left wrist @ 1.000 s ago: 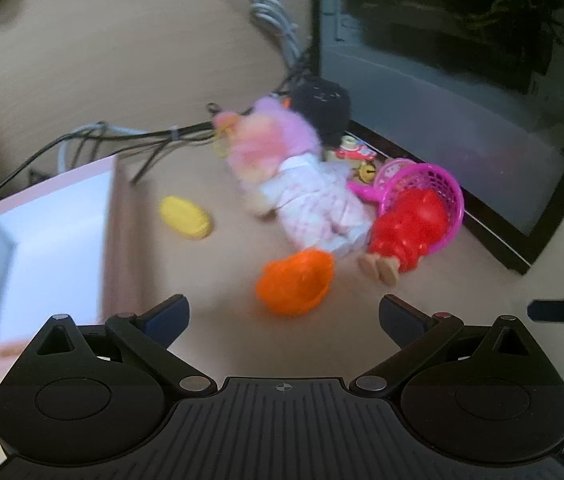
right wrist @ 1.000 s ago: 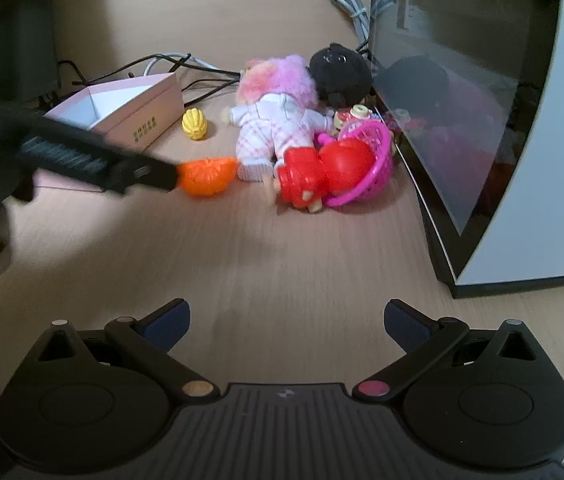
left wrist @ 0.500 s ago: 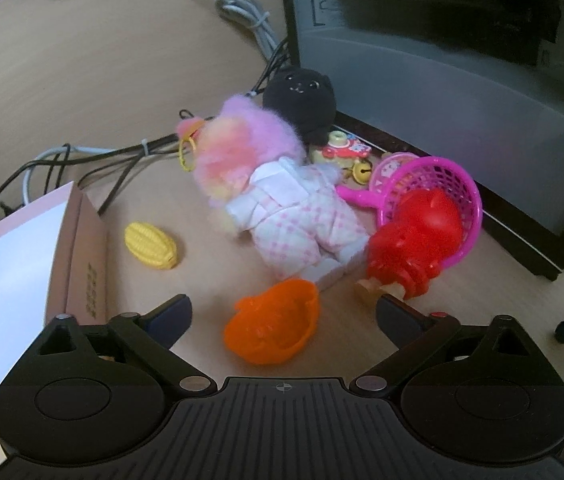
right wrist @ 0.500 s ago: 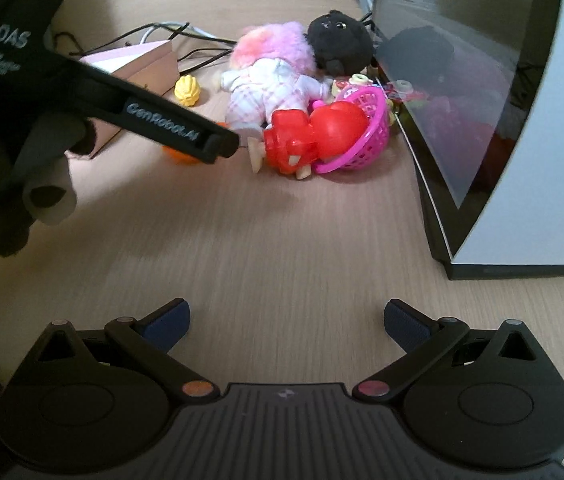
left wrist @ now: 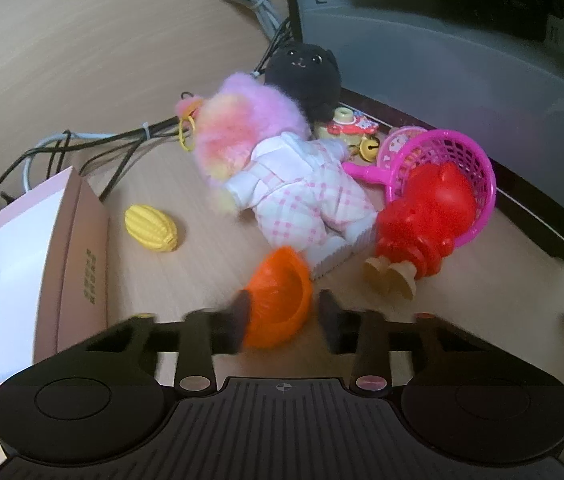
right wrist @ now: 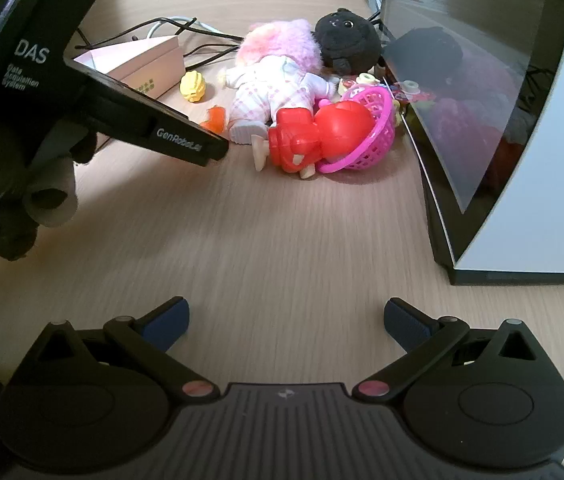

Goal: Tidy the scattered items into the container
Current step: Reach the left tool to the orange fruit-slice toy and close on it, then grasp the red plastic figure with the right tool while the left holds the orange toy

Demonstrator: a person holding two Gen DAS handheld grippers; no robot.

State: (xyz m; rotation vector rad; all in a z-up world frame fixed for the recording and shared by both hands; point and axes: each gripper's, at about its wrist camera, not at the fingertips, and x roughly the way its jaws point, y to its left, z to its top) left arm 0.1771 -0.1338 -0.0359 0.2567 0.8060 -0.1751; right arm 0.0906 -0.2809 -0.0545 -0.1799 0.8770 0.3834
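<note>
In the left wrist view my left gripper [left wrist: 284, 322] has its fingers half closed around an orange toy bowl [left wrist: 279, 300] on the desk; the left pad touches it, the right pad stands just clear. The open pink box [left wrist: 77, 248] lies at left, a yellow corn toy [left wrist: 150, 227] beside it. Beyond are a pink-haired doll [left wrist: 282, 176], a red figure [left wrist: 426, 224] in a magenta basket [left wrist: 466, 168], and a black plush [left wrist: 304, 70]. My right gripper [right wrist: 286, 322] is open and empty over bare desk; the bowl [right wrist: 215, 118] shows behind the left gripper's body.
A computer case [right wrist: 514, 120] stands at right, close against the toys. Cables [left wrist: 93, 148] run behind the box. Small trinkets [left wrist: 348, 130] lie between the plush and the basket. The left gripper body [right wrist: 81, 92] fills the right view's left side.
My left gripper moved forward and down onto the orange bowl and its fingers closed most of the way around it. The right gripper moved slightly closer to the toys and stayed open.
</note>
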